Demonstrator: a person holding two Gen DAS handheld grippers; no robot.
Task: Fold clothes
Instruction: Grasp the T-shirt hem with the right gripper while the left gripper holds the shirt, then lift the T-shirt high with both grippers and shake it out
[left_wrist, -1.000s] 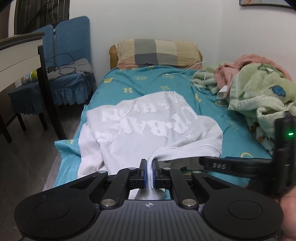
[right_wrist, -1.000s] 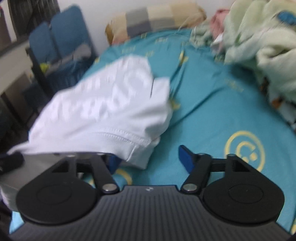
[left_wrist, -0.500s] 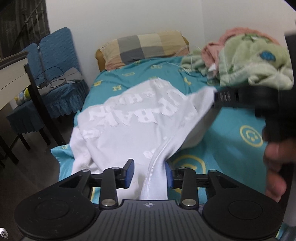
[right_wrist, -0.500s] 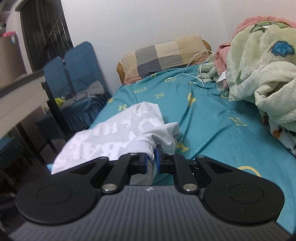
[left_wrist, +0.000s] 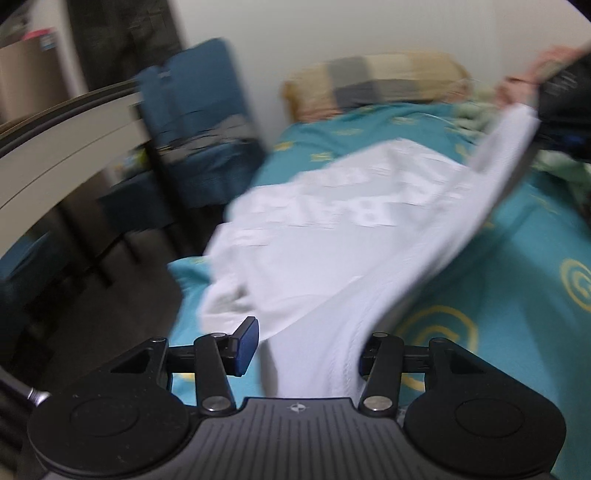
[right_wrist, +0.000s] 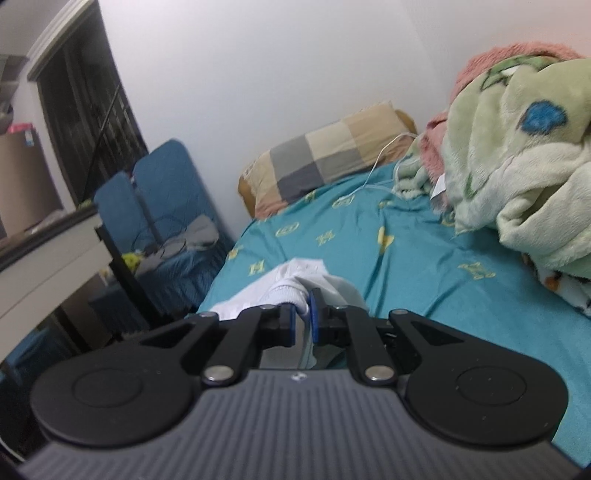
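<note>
Right wrist view showed the right gripper (right_wrist: 302, 320) clenched on the white sweatshirt (right_wrist: 291, 291), while the left gripper's (left_wrist: 304, 350) jaws were opening around its hem above the bed (left_wrist: 517, 295).

Both mounted close behind own fingers at the bed's (right_wrist: 424, 266) foot edge, facing its pillow (left_wrist: 380, 81) end, sharing pillow, sheet and blue chairs (right_wrist: 162, 206).

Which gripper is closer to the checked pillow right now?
Right. The right gripper holds the white shirt raised partway up the bed toward the pillow; the left gripper is back at the bed's foot.
</note>
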